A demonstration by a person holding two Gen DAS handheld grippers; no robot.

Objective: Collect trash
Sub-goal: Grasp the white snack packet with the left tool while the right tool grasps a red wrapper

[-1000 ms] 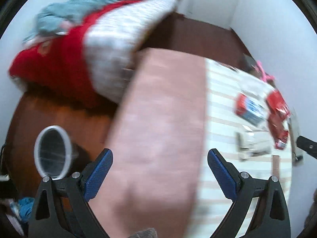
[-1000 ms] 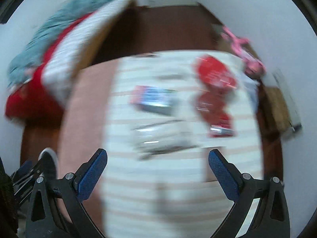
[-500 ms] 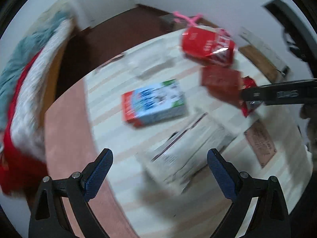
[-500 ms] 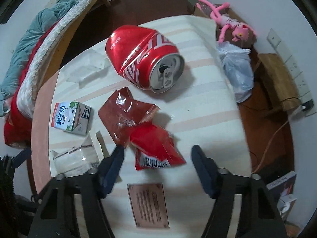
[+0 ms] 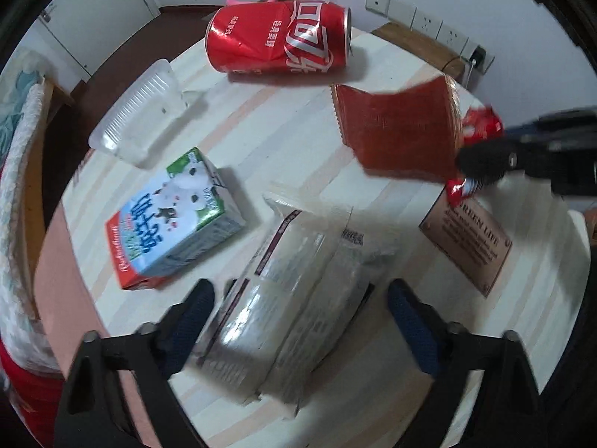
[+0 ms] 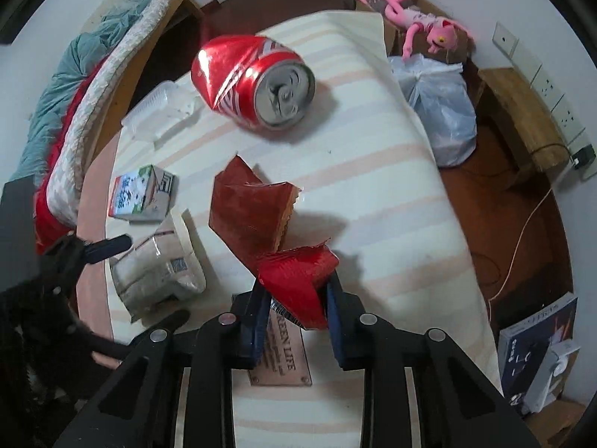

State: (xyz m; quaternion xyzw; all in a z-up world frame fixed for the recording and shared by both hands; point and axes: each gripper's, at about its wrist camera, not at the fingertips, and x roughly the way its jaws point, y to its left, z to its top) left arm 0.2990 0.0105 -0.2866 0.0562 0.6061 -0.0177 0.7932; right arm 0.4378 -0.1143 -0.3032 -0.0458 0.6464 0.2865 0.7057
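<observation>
My right gripper (image 6: 296, 304) is shut on a red snack wrapper (image 6: 294, 276) and holds it and its attached dark red flap (image 6: 250, 209) above the striped table (image 6: 373, 194); the wrapper also shows in the left wrist view (image 5: 403, 130). My left gripper (image 5: 298, 317) is open, its blue fingers on either side of a clear plastic package (image 5: 294, 298). A dented red cola can (image 5: 280, 37), a small milk carton (image 5: 171, 220) and a clear plastic tray (image 5: 138, 112) lie on the table.
A brown label plate (image 5: 466, 239) sits on the table near the front edge. Beyond the table a white plastic bag (image 6: 440, 108), a pink plush toy (image 6: 421, 22), a wooden stool (image 6: 522, 119) and a bed (image 6: 74, 93) stand on the floor.
My right gripper has closed on the red wrapper and lifted it. My left gripper has moved down and forward so that its fingers straddle the clear package.
</observation>
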